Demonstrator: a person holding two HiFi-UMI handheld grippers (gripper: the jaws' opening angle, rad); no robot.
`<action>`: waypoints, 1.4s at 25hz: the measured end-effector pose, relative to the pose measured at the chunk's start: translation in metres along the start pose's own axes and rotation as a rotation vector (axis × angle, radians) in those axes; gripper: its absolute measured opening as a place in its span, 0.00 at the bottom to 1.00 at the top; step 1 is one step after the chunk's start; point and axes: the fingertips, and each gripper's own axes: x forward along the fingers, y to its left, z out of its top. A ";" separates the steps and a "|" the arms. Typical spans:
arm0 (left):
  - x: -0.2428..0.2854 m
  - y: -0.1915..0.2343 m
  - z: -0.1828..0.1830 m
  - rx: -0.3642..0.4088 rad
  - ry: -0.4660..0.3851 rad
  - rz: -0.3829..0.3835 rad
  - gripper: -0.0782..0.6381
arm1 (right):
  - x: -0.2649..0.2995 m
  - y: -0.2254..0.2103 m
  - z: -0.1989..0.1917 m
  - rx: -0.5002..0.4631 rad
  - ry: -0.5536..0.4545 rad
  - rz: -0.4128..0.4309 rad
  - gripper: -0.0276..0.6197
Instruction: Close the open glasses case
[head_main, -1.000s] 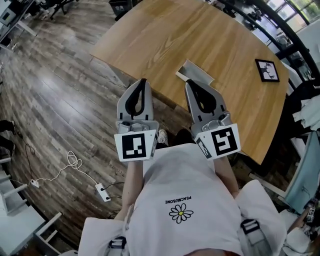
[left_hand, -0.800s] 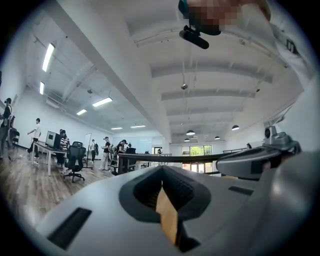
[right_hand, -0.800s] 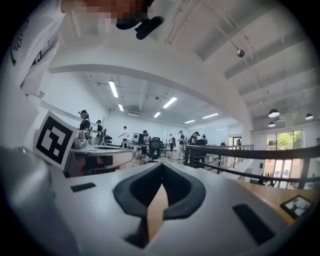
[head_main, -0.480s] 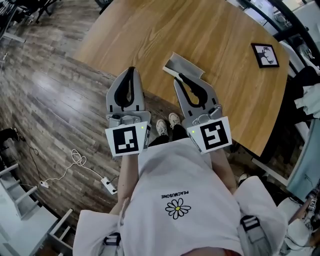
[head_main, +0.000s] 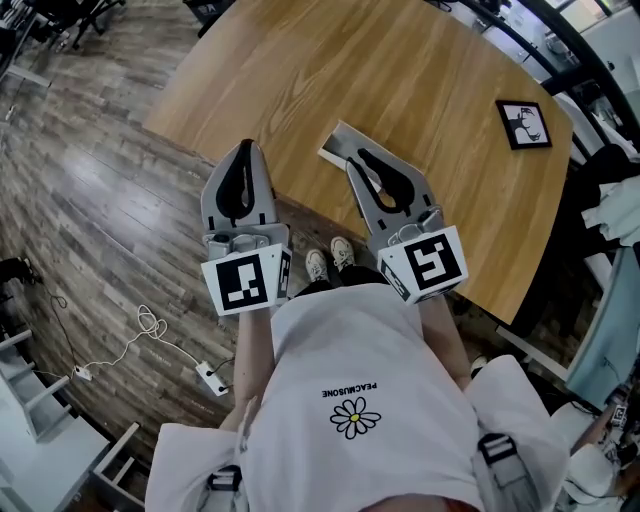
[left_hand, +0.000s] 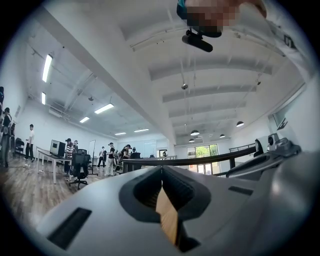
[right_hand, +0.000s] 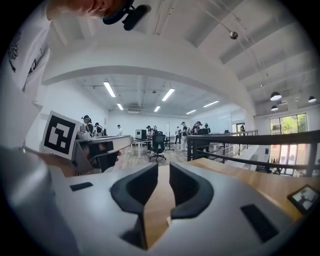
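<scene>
Lettering (head_main: 351, 389) on shirt (head_main: 330, 335) near left gripper (head_main: 244, 148) reads PEACMUSONE.

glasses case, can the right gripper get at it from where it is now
Probably yes: the right gripper hangs right by the case at the near edge of the table, nothing lies between them, and its empty jaws are opening.

One left gripper (head_main: 247, 147), one right gripper (head_main: 359, 159), one glasses case (head_main: 344, 138), one table (head_main: 400, 70), one framed picture (head_main: 523, 124), two shoes (head_main: 317, 266)
</scene>
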 end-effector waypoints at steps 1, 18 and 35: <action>0.002 0.002 -0.001 -0.001 0.003 0.006 0.13 | 0.001 -0.004 0.000 -0.006 0.001 0.008 0.16; 0.019 -0.002 -0.014 0.093 0.078 0.028 0.13 | 0.018 -0.077 -0.102 0.154 0.221 0.030 0.41; 0.024 0.002 -0.028 0.126 0.128 0.040 0.13 | 0.019 -0.097 -0.201 0.320 0.416 -0.006 0.41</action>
